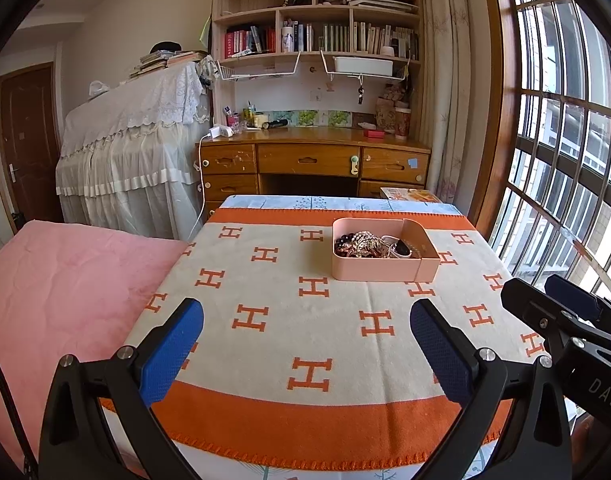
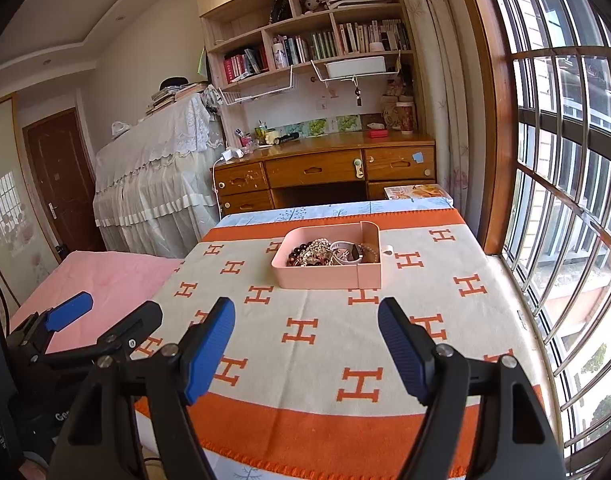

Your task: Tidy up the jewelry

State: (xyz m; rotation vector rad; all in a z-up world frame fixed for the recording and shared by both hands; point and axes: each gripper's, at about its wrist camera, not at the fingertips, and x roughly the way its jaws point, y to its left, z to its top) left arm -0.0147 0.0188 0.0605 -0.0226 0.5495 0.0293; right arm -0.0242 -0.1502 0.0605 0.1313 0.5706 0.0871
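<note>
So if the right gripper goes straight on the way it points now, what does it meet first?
Probably the blanket just short of the pink tray; the right gripper tilts down, so depth is unclear. Nothing else lies between.

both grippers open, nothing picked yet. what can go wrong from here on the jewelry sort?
1. The jewelry pile in the pink plastic divided tray looks tangled: lifting one piece may drag others out.
2. The tray sits on a loose orange-and-cream H-patterned blanket; a push could slide it or bunch the cloth.
3. The left gripper and right gripper hover close side by side, so reaching together risks a bump.
</note>
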